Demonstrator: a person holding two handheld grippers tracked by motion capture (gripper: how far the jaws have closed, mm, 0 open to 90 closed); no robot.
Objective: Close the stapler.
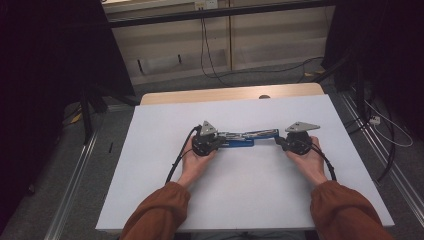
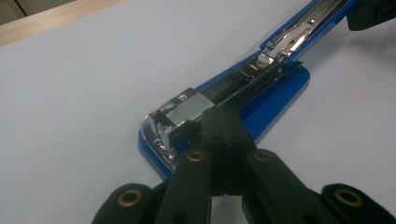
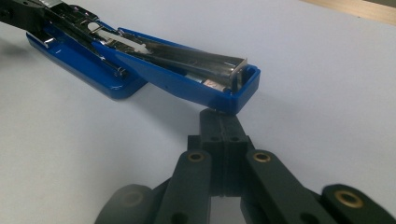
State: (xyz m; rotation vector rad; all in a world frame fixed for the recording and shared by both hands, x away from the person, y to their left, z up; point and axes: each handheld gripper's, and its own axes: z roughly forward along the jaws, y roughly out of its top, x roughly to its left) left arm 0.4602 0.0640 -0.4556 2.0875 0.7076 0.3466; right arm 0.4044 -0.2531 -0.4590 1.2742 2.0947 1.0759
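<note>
Right now a blue stapler lies swung wide open on the white table, stretched out in one long line that runs across the table from left to right. It sits between the two grippers, so each gripper is at one end of it.

The left gripper has its black jaws squeezed together with nothing between them. Their tips sit on the shiny metal front of the stapler's staple track, above the flat blue base. From this gripper the long stapler runs away toward the other hand.

The right gripper also has its jaws pressed together, holding nothing. Their tips touch, or nearly touch, the end of the blue top cover, which is flipped over with its metal inside facing up. I cannot tell if they press on it.

Both hands are just as near, each to its own end. I think the next move depends on that long line: a push along it from either end would slide or fold the stapler at the hinge in the middle.
</note>
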